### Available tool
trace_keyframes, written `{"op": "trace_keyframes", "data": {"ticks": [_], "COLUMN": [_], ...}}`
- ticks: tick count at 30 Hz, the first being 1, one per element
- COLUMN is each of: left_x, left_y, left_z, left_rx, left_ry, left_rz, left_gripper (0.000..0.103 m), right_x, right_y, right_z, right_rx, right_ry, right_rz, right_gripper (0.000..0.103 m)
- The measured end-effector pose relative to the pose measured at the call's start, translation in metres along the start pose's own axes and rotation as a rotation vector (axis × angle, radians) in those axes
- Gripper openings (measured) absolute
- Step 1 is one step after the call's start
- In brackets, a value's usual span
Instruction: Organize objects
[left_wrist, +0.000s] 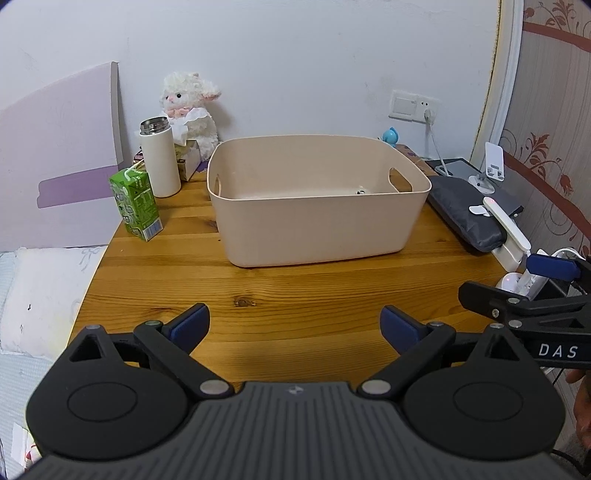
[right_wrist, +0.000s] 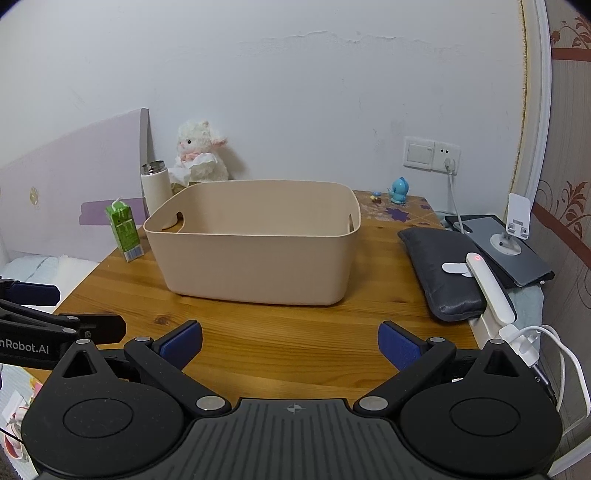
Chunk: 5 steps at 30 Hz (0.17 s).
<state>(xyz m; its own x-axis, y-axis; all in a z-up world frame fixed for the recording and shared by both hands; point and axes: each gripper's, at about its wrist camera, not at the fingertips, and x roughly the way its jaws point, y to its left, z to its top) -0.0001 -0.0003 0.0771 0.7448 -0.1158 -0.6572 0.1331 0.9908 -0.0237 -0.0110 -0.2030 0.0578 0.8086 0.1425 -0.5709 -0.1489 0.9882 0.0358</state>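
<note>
Both claws hang over the near edge of the wooden table (left_wrist: 295, 280), side by side, and each is spread wide with nothing between its blue pads. The left gripper (left_wrist: 294, 326) points straight at the beige plastic bin (left_wrist: 314, 221), which sits on the middle of the table, well beyond the fingertips with bare wood between. The right gripper (right_wrist: 290, 341) faces the same bin from a little further right, again well short of it. Something small and pale with a dark spot lies inside the bin at its far right corner; I can't make out what it is. Left of the bin stands a green drink carton (left_wrist: 136, 203) with a straw, near the table's left edge, and just behind it a white flask (left_wrist: 159, 157) with a steel top. A fluffy white lamb toy (left_wrist: 190, 110) sits against the far wall behind the flask. To the right of the bin lies a dark grey pouch (right_wrist: 439, 271), and far back on the right stands a small blue figurine (right_wrist: 399, 191).
</note>
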Motion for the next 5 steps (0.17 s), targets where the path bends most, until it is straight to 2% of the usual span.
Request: {"op": "trace_keyframes", "data": {"ticks": [5], "left_x": [0.0034], "left_y": [-0.0036], "left_z": [-0.0011], "left_rx": [0.016], "left_ry": [0.002], "left_rz": [0.003], "left_gripper": [0.099], "right_x": [0.0077], "right_y": [0.0], "right_z": [-0.0017], "right_rx": [-0.007], "right_ry": [0.021], "right_rz": [-0.003], "right_gripper": [0.103]}}
